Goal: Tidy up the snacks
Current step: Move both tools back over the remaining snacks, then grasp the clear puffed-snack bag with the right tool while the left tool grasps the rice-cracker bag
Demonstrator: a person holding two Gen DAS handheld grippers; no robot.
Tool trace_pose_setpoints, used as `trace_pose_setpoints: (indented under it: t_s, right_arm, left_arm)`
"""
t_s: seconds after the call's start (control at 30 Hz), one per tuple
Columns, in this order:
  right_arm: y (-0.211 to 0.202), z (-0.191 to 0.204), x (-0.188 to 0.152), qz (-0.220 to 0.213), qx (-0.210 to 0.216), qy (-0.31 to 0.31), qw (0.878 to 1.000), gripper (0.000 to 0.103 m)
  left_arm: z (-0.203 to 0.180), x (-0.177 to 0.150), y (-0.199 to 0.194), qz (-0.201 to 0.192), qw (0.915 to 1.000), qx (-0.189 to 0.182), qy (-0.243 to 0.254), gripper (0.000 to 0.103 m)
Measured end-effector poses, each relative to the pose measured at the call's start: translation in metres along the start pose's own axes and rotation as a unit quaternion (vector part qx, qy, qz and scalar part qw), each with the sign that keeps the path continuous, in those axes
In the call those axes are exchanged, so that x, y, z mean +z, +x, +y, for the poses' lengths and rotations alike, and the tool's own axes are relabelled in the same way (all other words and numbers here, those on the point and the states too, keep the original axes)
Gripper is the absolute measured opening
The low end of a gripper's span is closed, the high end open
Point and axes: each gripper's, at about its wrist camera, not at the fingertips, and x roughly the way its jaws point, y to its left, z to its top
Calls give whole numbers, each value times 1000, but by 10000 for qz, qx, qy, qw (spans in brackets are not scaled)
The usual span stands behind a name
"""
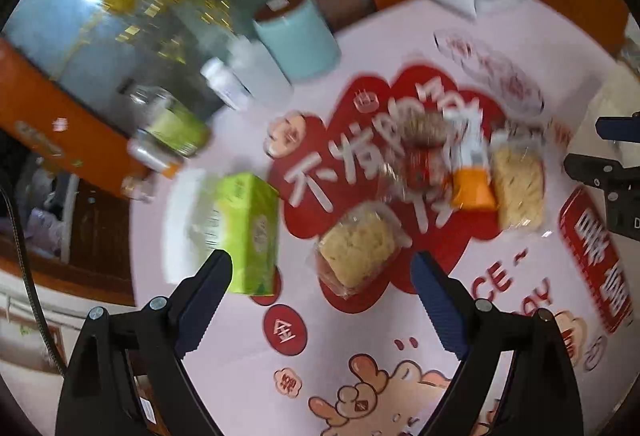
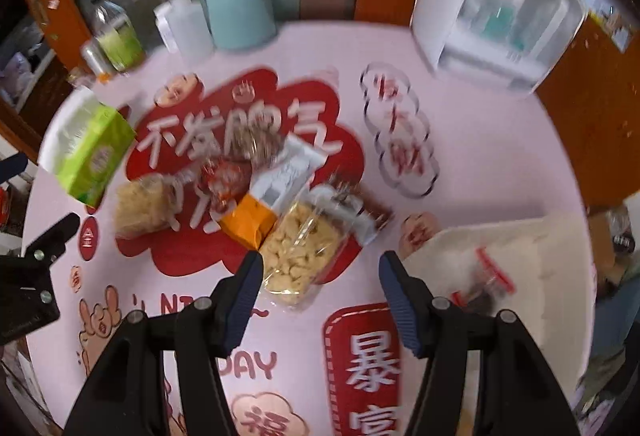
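Several snack packets lie in a heap mid-table on a pink and red printed cloth (image 1: 248,356). A clear packet of yellow crackers (image 1: 358,248) lies nearest my left gripper (image 1: 322,268), which is open and empty above the cloth. A second cracker packet (image 2: 298,248) lies just ahead of my right gripper (image 2: 320,268), also open and empty. Between them are an orange-and-white packet (image 2: 272,192), a red packet (image 2: 226,176) and a brown snack (image 2: 256,148). A cream tray (image 2: 532,256) at the right holds one clear red-edged packet (image 2: 486,280).
A green tissue box (image 1: 248,232) stands at the table's left. At the back are a teal canister (image 2: 238,12), a white squeeze bottle (image 2: 186,26), a green-labelled bottle (image 2: 118,36) and a white and clear cabinet (image 2: 500,4). The other gripper shows at each view's edge.
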Motion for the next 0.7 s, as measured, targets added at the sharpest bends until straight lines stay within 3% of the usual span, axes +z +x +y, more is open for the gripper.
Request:
trace_pose_setpoints:
  t_s: [0.1,0.37,0.7]
  right_arm:
    - [24,7,-3,170,-58,84,9998,61]
    - [75,1,-5,745,71,590,9955,61]
    - [79,1,-2,874,666,1007,9888,61]
  left_arm:
    - [-5,-2,38,223,9994,-144,239,90]
    - [-17,3,90,616,9955,-356,622,90]
    - [-12,11,125,878,9925,-587,619,90]
